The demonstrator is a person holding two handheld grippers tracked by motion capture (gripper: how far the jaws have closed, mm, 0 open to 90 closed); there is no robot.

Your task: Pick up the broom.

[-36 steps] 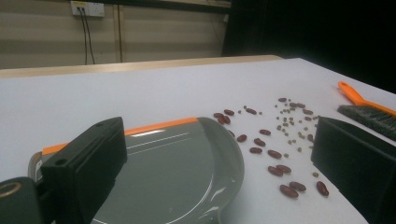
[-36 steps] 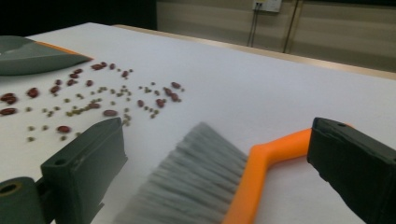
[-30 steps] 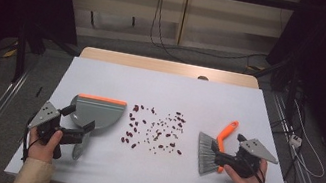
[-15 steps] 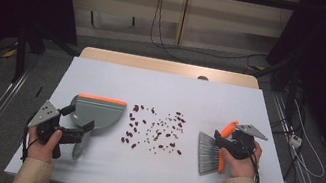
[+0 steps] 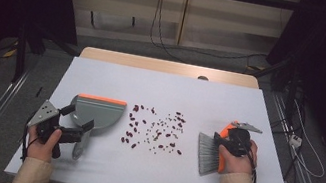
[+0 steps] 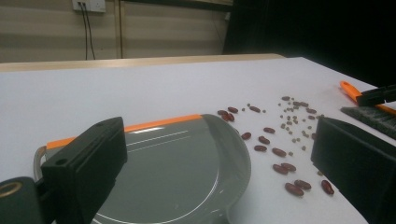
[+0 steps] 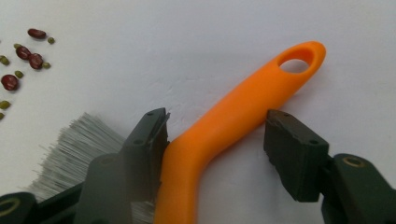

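A grey dustpan (image 5: 98, 113) with an orange lip lies left of a scatter of red and green beans (image 5: 154, 128). My left gripper (image 5: 79, 118) stands open at the pan's rear, and its jaws straddle the pan (image 6: 187, 168) without touching it. A brush lies to the right, with grey bristles (image 5: 207, 154) and an orange handle (image 7: 243, 107). My right gripper (image 7: 217, 126) is over that handle and its jaws have just been closing. The left pad (image 7: 156, 133) touches the handle, while a thin gap remains at the right pad (image 7: 289, 149).
The white table (image 5: 176, 94) has bare room behind and in front of the beans (image 6: 280, 154). Its right edge is close beyond the right hand (image 5: 235, 160). Cables and metal rails lie on the floor around the table.
The right hand has moved left and slightly down over the brush handle, and its jaws have narrowed around the handle. The left hand, dustpan and beans have not moved.
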